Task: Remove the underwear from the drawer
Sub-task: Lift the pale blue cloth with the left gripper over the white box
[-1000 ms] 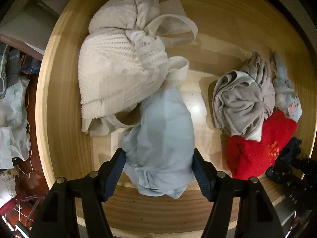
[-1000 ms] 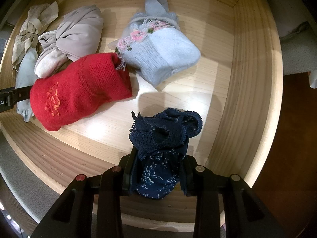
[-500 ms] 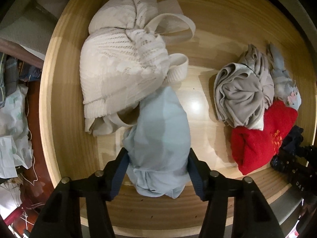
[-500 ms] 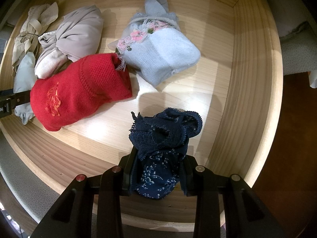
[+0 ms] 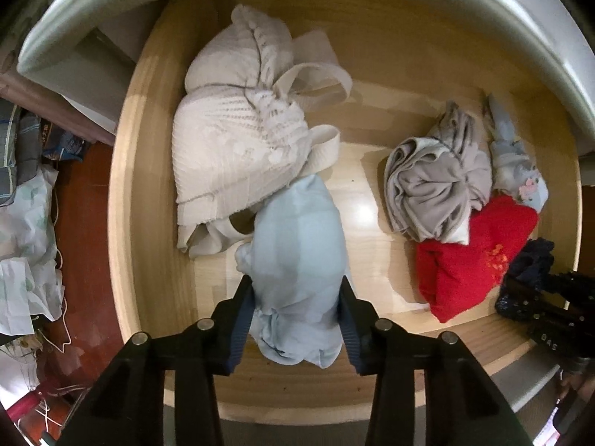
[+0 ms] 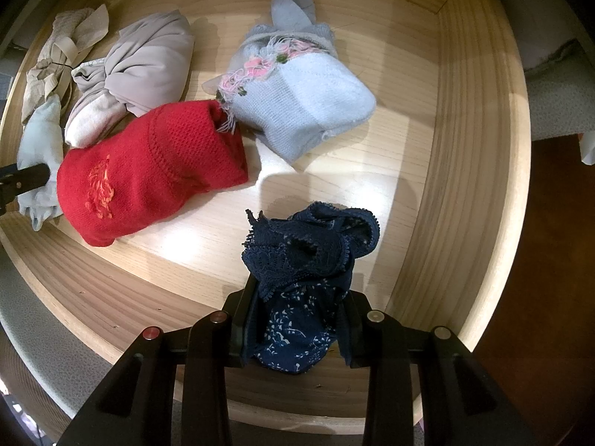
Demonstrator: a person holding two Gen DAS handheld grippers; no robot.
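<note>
In the left wrist view a light blue underwear point(image 5: 297, 245) lies in the wooden drawer point(image 5: 148, 223). My left gripper point(image 5: 295, 290) points down over it; its jaws are closing and both pads press into the cloth's near end. In the right wrist view my right gripper point(image 6: 299, 297) is shut on a navy lace underwear point(image 6: 308, 245), whose upper part bulges out above the fingers. That navy piece point(image 5: 531, 260) also shows at the right edge of the left wrist view.
A white knitted garment point(image 5: 238, 141) touches the light blue piece at the drawer's left. A grey bundle point(image 5: 435, 189), a red knit piece point(image 6: 148, 171) and a pale blue knit with pink flowers point(image 6: 301, 107) lie mid-drawer. Clutter covers the floor point(image 5: 26, 223) at left.
The left jaws have closed in on the light blue underwear and squeezed it narrower. The left view has pulled up, away from the drawer. The right gripper and its navy piece have kept still.
</note>
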